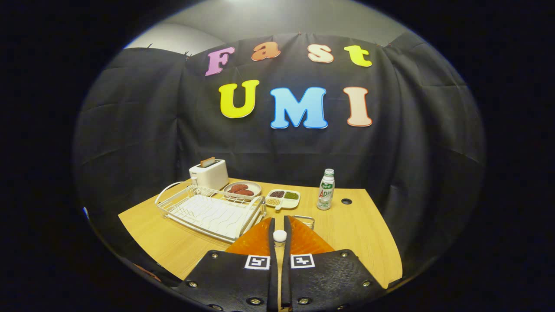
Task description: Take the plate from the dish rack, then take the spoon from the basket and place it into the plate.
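Black cloth wall (173, 130) behind wooden table (355, 229); pale ceiling (277, 17).

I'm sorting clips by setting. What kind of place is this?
Probably a staged kitchen tabletop in a recording booth: a light wooden table before black cloth holds a white wire dish rack, a white toaster and food dishes. The gripper fingers are nearly together.

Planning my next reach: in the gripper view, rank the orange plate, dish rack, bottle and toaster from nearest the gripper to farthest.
The gripper has its jaws nearly together around a small white piece.
1. Orange plate, right at the jaws.
2. Dish rack, ahead-left.
3. Bottle, ahead-right.
4. Toaster, back-left, beyond the rack.
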The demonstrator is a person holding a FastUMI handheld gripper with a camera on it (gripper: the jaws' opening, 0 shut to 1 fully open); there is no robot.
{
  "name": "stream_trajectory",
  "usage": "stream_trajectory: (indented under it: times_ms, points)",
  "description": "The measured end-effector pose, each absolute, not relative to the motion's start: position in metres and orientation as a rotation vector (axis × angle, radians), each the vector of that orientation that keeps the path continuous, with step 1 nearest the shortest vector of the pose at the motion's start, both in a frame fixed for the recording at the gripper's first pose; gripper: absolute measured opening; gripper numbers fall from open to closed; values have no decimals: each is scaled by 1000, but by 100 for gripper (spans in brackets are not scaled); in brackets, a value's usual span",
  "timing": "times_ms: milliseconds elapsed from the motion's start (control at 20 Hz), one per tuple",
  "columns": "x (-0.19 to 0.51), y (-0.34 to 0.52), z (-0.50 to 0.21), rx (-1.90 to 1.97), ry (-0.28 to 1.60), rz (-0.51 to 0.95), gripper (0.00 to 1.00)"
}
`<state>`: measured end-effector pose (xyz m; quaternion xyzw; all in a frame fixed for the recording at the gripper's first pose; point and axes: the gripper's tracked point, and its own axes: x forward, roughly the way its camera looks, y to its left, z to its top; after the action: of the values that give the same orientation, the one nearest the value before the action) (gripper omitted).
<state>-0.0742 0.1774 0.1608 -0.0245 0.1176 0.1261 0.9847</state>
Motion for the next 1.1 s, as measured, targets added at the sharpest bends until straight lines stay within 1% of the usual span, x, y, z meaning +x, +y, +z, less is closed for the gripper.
stream_trajectory:
  times_ms: [400,850,1100]
  points:
    - [-81,230,128,-81,321,390,3]
    - [-82,274,88,-123,424,507,3]
    - [-80,300,74,-160,450,574,3]
